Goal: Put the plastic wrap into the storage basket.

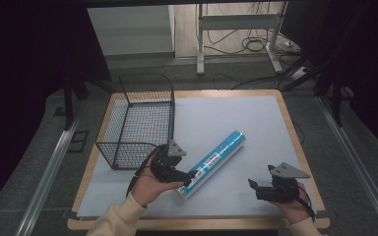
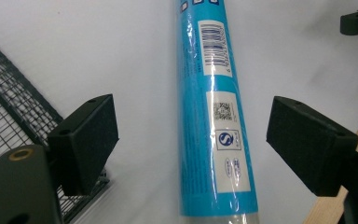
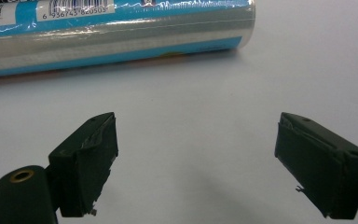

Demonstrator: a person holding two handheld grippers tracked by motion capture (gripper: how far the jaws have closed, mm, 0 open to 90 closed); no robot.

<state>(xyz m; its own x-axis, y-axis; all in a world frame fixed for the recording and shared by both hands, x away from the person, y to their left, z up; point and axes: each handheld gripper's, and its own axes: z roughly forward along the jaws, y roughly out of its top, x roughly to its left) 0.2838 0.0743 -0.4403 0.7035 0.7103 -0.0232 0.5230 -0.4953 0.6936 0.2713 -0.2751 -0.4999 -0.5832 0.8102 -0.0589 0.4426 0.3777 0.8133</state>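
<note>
Roll (image 1: pixel 212 163) in blue printed wrap lies flat and diagonal on the pale grey mat (image 1: pixel 256 123), near end toward the person, far end pointing up and right; wire basket (image 1: pixel 137 123) stands just beside it on the left, nothing in it that I can make out. Left gripper (image 2: pixel 192 144) straddles the roll close to its near end, jaws apart, pads clear of the wrap on both sides, so no grip yet. Right gripper (image 3: pixel 196 163) rests near the right front edge of the mat, jaws apart with nothing between them, the roll's end ahead of it. Judgement: long rigid cylinder, probably light to moderate in weight, outer film glossy and likely slippery. Held near one end it would tend to droop and twist in the pads. Better hold: across the diameter nearer the middle, over the label (image 2: pixel 227 140), or one gripper toward each end. Round body may roll if nudged.
</note>
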